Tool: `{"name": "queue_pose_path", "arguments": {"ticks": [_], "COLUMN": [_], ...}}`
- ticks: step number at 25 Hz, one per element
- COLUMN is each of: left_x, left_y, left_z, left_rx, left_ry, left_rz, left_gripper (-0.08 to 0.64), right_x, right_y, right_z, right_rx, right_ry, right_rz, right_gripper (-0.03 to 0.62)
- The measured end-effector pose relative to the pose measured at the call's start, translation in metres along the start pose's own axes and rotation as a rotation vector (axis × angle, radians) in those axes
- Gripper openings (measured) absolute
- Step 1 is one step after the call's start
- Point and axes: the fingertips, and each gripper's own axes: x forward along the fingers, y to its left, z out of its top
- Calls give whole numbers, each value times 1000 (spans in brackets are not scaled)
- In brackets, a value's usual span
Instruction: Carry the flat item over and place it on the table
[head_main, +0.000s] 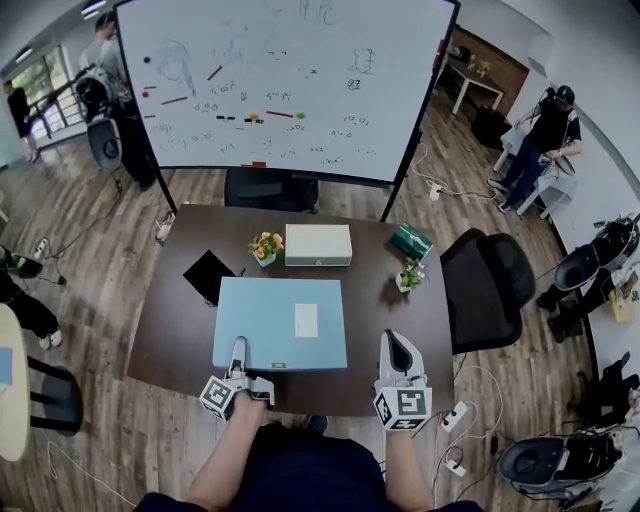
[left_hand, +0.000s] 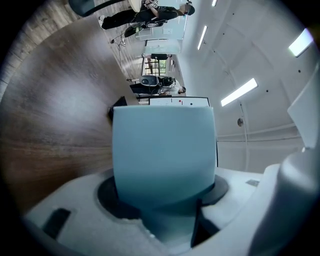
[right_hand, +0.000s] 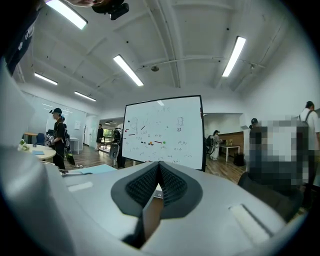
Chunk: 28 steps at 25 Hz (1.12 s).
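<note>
Blue board (head_main: 285, 320): flat on table (head_main: 170, 340), by its front edge.
Left gripper (head_main: 238, 350): clamped on the board's front edge.
Right gripper (head_main: 399, 348): jaws together, empty, front right.

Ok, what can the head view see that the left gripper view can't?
Only the head view shows the white box, the little flower pots, the green box and the right gripper, which is shut and empty. Only the left gripper view shows the long ceiling lights. Both show the brown table, the whiteboard and the flat blue sheet, with the left gripper shut on its near edge.
</note>
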Motion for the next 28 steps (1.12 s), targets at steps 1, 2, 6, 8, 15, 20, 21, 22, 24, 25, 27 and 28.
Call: {"name": "queue_pose_path", "arguments": {"ticks": [1,2,6,8,15,20,21,22,24,25,27,28], "left_x": [4,7,18,23,44,63,66,69,75,77,82,84], "left_y": [3,6,29,47,94,130,135,140,148,153,165,170], "left_z": [2,4,9,15,29,40,42,43,44,44,44,44], "left_rx": [4,11,16,33,17,9,8,8,-6,-19,-39,-43], "left_ry": [-1,-1,8,19,25,8,9,12,17,15,5,1], "left_rz": [3,11,66,99,173,250,263,270,282,292,317,325], "left_gripper": [256,256,256,256,256,256,258,258,258,258,258,259], "right_x": [6,11,29,35,47,53,54,54,55,56,57,58], "right_y": [1,3,6,11,15,12,13,13,13,13,13,14], "right_z": [-1,-2,-4,-2,-5,-6,-6,-6,-7,-7,-9,-9], "right_rx": [-3,-4,12,8,18,10,9,7,2,0,-3,-4], "right_ry": [3,5,13,14,31,43,45,46,50,53,57,60], "right_rz": [6,10,6,4,-19,-41,-45,-47,-52,-54,-53,-52], "right_gripper": [11,11,11,11,11,11,11,11,11,11,11,11]}}
